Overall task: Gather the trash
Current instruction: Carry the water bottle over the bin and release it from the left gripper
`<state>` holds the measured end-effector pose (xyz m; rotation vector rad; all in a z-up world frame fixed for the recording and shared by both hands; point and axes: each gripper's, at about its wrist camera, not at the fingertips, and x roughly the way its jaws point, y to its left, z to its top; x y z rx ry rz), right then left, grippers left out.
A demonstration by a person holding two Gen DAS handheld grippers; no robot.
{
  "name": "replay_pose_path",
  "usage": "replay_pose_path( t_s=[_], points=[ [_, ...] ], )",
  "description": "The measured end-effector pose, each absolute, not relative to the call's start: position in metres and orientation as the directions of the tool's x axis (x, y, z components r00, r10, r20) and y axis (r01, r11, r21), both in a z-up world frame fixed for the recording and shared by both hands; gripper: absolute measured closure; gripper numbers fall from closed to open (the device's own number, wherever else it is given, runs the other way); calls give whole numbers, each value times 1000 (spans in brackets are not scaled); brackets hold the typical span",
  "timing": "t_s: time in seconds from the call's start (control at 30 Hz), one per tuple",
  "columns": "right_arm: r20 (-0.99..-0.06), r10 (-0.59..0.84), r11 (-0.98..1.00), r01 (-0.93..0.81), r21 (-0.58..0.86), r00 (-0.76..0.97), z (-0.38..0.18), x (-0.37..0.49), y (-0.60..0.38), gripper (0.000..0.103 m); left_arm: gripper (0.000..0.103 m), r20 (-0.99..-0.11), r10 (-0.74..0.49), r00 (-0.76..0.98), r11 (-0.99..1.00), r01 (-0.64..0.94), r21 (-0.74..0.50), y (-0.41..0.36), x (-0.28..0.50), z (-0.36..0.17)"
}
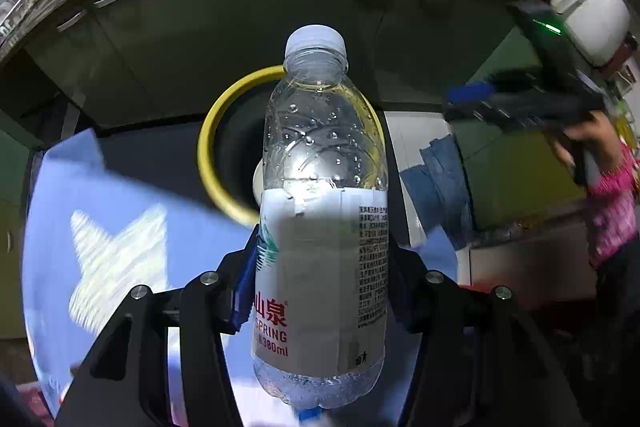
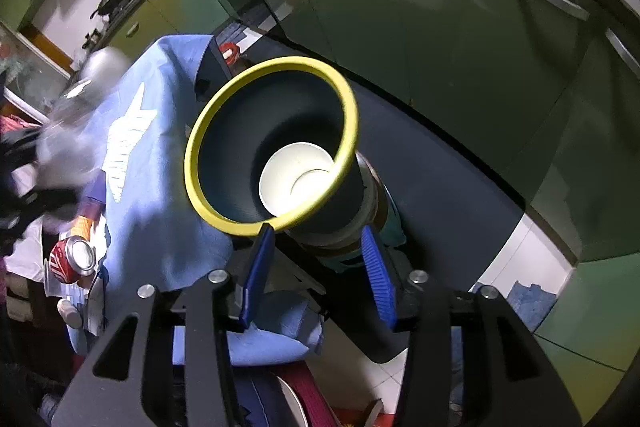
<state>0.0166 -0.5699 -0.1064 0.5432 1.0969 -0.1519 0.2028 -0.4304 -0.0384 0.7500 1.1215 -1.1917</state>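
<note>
The left claw (image 1: 320, 291) grips a water bottle (image 1: 322, 211), which hides much of the yellow-rimmed bin (image 1: 208, 147) behind it. The right claw (image 2: 318, 275) hangs open above that bin, where a paper cup (image 2: 294, 179) lies partly cut off by the rim. A cola can (image 2: 72, 261) lies left, half hidden.

left gripper (image 1: 320, 291) clamps plastic bottle (image 1: 322, 211) before yellow-rimmed bin (image 1: 224, 131).
</note>
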Motion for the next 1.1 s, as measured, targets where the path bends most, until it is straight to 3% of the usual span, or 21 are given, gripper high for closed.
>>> replay_pose_path(
  t_s=[0.4, 0.5, 0.8, 1.1],
  points=[
    [-877, 173, 836, 403, 371, 448, -130, -1, -587, 59, 48, -985, -174, -10, 312, 948, -65, -535, 225, -128],
    [-876, 179, 833, 405, 377, 448, -132, -1, -588, 59, 33, -989, -150, 11, 327, 944, -39, -542, 227, -128],
    [-863, 201, 842, 368, 394, 464, -128, 2, -575, 58, 26, -967, -247, 64, 322, 947, -19, -504, 210, -52],
    [-840, 201, 882, 279, 379, 504, -95, 17, -544, 56, 14, -828, -532, 178, 464, 879, -109, -329, 209, 73]
  ],
)
